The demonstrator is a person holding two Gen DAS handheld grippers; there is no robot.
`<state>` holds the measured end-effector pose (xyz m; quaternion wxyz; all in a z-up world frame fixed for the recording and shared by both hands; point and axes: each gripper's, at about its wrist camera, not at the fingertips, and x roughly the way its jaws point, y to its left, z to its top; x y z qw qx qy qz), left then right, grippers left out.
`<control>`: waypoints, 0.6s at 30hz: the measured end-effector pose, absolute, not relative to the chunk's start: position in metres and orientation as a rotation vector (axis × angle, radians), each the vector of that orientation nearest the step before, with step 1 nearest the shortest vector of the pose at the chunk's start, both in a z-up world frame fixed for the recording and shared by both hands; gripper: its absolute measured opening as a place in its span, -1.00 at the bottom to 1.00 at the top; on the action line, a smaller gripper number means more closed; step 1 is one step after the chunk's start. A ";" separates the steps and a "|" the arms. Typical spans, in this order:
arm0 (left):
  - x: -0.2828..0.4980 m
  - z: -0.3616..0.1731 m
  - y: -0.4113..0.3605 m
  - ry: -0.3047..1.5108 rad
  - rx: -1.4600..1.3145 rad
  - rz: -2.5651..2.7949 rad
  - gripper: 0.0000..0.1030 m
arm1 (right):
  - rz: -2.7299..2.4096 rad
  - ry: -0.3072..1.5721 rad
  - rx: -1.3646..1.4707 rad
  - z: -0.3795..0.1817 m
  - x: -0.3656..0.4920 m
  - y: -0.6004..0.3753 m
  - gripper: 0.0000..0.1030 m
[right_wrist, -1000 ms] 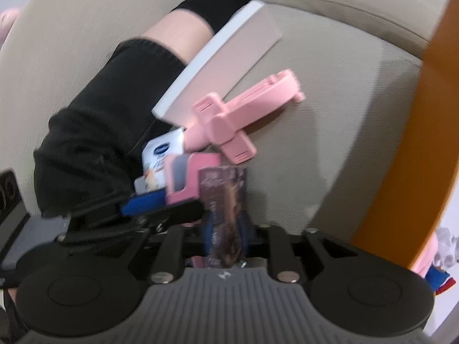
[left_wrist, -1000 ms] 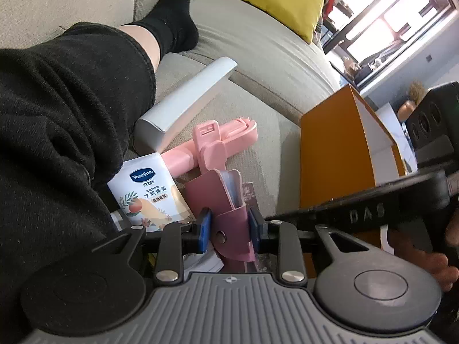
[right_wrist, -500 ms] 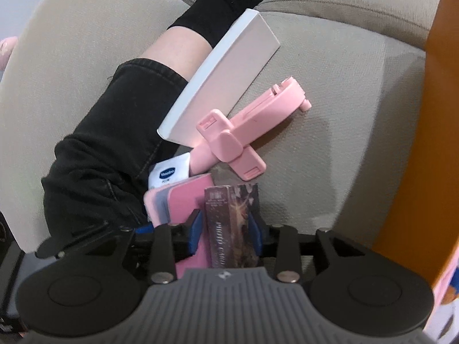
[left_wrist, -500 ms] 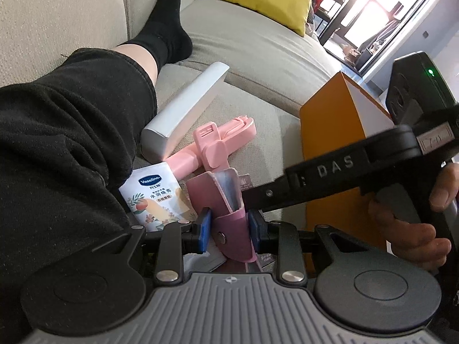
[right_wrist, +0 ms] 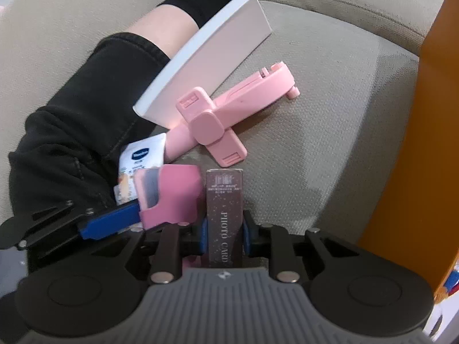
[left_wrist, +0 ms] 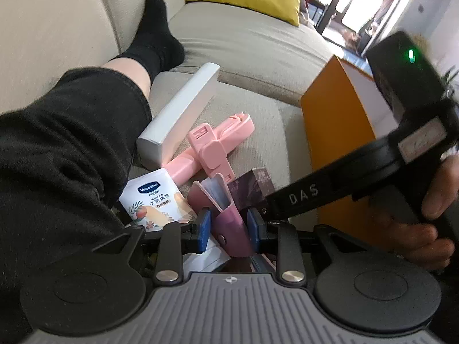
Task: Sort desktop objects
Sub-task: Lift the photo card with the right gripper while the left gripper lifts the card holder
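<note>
Both wrist cams close, down-facing; share sofa [left_wrist: 258,57].

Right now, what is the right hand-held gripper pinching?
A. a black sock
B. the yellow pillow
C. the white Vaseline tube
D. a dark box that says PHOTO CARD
D: in the right wrist view the right hand-held gripper has its closing blue pads on the dark PHOTO CARD box.

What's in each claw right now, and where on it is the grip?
Left claw: pink case, pinched across its lower body, open end up. Right claw, jaws closing: dark photo card box, between the pads by its long sides near the lower end.
</note>
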<state>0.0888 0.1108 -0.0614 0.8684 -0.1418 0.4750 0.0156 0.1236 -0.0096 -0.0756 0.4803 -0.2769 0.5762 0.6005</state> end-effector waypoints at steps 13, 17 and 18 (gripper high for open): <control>0.098 -0.067 0.065 1.031 -0.022 0.117 -0.35 | 1.510 1.322 -0.591 -0.056 0.131 -0.028 -0.53; 0.098 -0.068 0.069 1.009 -0.072 0.131 -0.39 | 1.540 1.267 -0.514 -0.043 0.138 -0.041 -0.53; 0.097 -0.067 0.070 1.005 -0.091 0.136 -0.41 | 1.552 1.253 -0.504 -0.041 0.140 -0.044 -0.53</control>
